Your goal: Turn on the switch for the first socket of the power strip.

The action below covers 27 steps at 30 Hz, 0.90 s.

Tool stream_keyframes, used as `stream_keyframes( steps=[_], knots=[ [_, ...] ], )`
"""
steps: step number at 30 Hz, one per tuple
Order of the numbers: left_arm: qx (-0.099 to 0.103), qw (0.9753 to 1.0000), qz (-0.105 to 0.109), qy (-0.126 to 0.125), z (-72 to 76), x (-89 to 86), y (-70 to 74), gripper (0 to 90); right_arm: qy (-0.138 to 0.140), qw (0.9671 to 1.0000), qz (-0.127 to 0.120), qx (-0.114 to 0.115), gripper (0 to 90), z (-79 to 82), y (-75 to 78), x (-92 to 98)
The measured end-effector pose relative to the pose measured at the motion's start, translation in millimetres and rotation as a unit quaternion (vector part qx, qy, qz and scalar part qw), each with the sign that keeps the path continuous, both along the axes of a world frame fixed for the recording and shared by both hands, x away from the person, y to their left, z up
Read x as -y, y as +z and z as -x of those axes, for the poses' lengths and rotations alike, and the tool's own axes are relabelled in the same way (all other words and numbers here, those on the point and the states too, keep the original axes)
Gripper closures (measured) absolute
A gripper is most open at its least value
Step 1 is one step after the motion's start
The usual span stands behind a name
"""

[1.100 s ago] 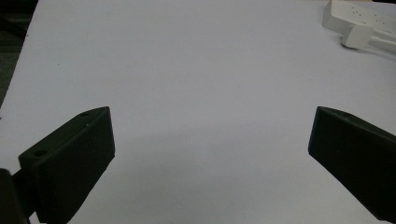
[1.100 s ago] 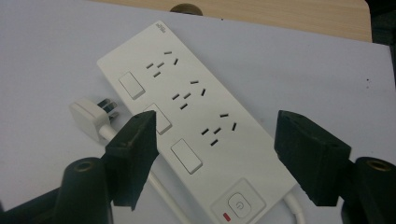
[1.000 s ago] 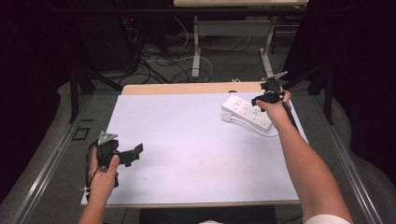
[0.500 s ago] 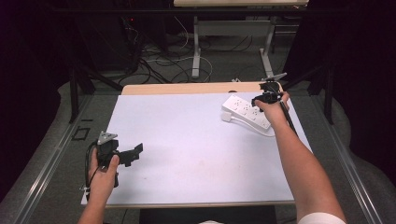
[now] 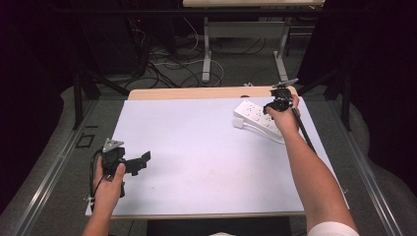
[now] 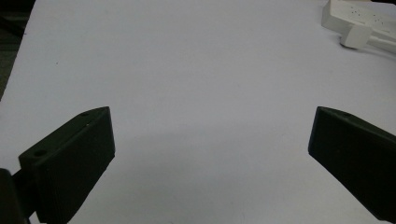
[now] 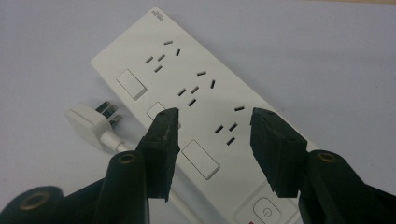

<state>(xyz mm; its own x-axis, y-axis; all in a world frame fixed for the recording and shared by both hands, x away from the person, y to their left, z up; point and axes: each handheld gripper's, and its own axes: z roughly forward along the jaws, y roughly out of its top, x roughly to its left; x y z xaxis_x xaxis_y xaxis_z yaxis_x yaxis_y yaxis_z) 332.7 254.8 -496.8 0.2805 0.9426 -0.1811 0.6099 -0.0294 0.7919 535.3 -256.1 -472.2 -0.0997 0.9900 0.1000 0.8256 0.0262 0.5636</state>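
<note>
A white power strip (image 5: 253, 117) with several sockets and switches lies at the far right of the white table top (image 5: 206, 147). Its white plug (image 7: 93, 123) rests on the table beside it. My right gripper (image 5: 272, 104) hovers just over the strip (image 7: 205, 88), jaws open a few centimetres apart with nothing between them. My left gripper (image 5: 140, 161) is held low at the near left of the table, jaws spread wide and empty. In the left gripper view (image 6: 210, 140) the strip (image 6: 359, 18) sits far off at the top right.
A wooden strip of the table's edge (image 5: 196, 93) runs behind the white top. Beyond it are table legs (image 5: 206, 54) and loose cables (image 5: 162, 59) on the floor. A black cable (image 5: 302, 130) trails from the right gripper along the forearm.
The right hand has shifted slightly left over the power strip. The left hand and its gripper have stayed in place.
</note>
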Motion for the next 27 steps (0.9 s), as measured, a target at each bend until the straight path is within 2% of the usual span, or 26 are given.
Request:
stream_keyframes(
  steps=[7, 8, 10, 17, 19, 23, 27],
  knots=[
    [0.000, 1.0000, 0.003, 0.000, -0.4, -0.4, -0.2, 0.6, -0.002, 0.9998, -0.009, -0.018, 53.3, -2.2, -7.3, -4.1],
    [0.000, 1.0000, 0.003, 0.000, -0.4, -0.4, -0.2, 0.6, -0.005, 0.9998, -0.012, -0.013, 54.0, -2.4, -9.0, -5.0],
    [0.000, 1.0000, 0.003, -0.001, -0.4, -0.4, -0.2, 0.6, -0.007, 0.9998, -0.007, -0.018, 55.3, -2.5, -10.4, -6.3],
    [0.002, 1.0000, 0.005, 0.001, -0.2, -0.3, -0.4, 0.6, -0.010, 0.9991, -0.027, -0.032, 61.7, -2.2, -14.6, -8.5],
    [0.002, 1.0000, 0.005, 0.001, -0.2, -0.4, -0.4, 0.6, -0.014, 0.9994, -0.016, -0.027, 62.8, -2.3, -16.0, -8.4],
    [0.002, 1.0000, 0.005, 0.001, -0.4, -0.5, -0.4, 0.6, -0.008, 0.9993, -0.022, -0.028, 67.7, -2.8, -16.5, -7.0],
    [0.000, 1.0000, 0.003, -0.001, -0.5, -0.6, -0.3, 0.6, -0.014, 0.9993, -0.010, -0.033, 70.5, -3.1, -17.5, -6.2]
  ],
)
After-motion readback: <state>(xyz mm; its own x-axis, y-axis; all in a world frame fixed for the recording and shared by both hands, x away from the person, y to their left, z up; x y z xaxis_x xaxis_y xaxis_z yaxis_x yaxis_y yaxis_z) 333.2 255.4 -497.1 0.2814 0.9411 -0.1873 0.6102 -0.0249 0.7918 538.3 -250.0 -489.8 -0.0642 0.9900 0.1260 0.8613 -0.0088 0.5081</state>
